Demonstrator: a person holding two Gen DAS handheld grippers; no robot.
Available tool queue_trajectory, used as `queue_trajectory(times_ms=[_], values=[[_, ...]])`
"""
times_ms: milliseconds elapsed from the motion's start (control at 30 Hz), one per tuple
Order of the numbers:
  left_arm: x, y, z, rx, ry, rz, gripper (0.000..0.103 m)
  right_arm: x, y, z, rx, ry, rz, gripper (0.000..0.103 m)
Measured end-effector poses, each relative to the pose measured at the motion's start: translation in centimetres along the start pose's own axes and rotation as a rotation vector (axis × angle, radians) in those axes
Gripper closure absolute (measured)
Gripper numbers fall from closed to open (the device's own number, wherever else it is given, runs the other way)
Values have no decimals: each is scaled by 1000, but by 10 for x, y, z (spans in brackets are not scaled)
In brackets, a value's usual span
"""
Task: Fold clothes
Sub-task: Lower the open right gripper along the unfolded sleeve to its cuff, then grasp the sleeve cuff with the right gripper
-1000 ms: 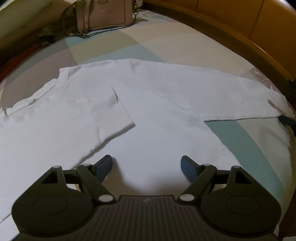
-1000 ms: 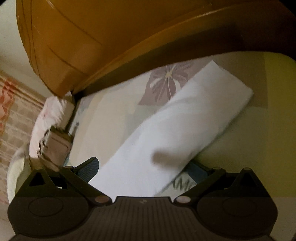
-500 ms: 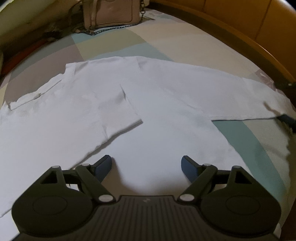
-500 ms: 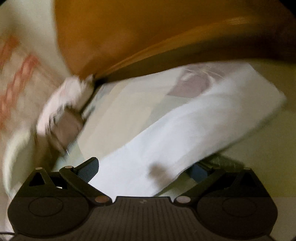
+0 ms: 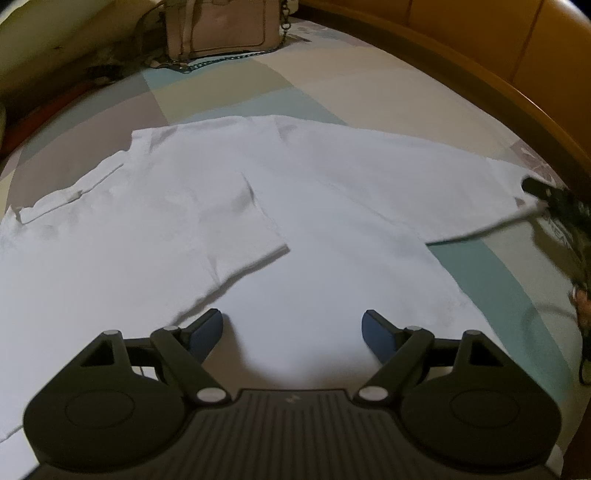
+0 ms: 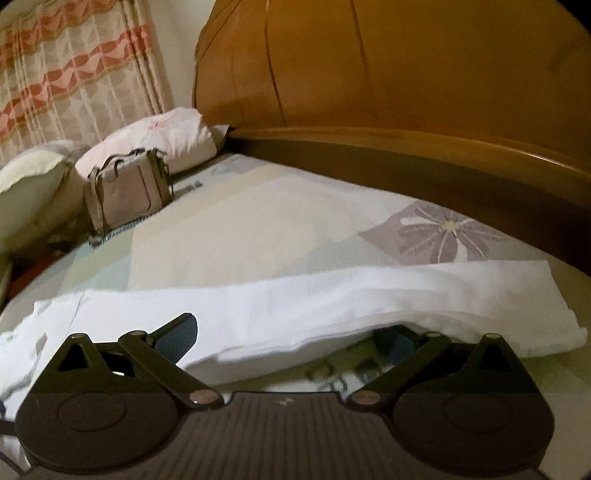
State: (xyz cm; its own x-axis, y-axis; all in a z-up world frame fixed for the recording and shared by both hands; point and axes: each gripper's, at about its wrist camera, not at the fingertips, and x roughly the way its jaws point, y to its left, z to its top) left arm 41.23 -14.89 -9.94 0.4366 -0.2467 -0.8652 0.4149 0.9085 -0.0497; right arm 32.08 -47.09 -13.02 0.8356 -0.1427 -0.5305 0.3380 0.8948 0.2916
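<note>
A white long-sleeved shirt [image 5: 229,206] lies spread on the bed, one sleeve folded across its body. My left gripper [image 5: 293,328] is open and empty, low over the shirt's near part. The other sleeve [image 6: 332,306] stretches out to the right. My right gripper [image 6: 291,336] is open around that sleeve's edge; its left finger [image 6: 177,332] lies over the cloth and its right finger [image 6: 395,339] sits under it, lifting the edge slightly. The right gripper also shows at the sleeve's cuff in the left wrist view [image 5: 554,199].
The bed has a patchwork sheet [image 5: 332,92] in beige, teal and grey. A pink handbag [image 5: 221,29] stands at the far end, beside pillows [image 6: 155,136]. An orange padded headboard [image 6: 369,74] with a wooden rim runs along the right side.
My right gripper swung round and dropped level with the sleeve, its lower finger now under the cloth edge. My left gripper drifted slightly forward over the shirt.
</note>
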Motion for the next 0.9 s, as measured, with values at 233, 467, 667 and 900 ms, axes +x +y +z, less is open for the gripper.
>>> queue_trajectory(times_ms=[233,467,667,900], values=[[-1,-5,3,6,-6,-8,20,-24,12,-17,113,14,-87,0],[-3,-5,4,6,-14,4,20,5,4,6,131,-52,-139,0],[-4,-6,2,-14,-22,4,20,5,18,7,194,-57,-181,0],[-9,-6,2,7,-37,5,20,17,-3,18,167,-68,-87,0]])
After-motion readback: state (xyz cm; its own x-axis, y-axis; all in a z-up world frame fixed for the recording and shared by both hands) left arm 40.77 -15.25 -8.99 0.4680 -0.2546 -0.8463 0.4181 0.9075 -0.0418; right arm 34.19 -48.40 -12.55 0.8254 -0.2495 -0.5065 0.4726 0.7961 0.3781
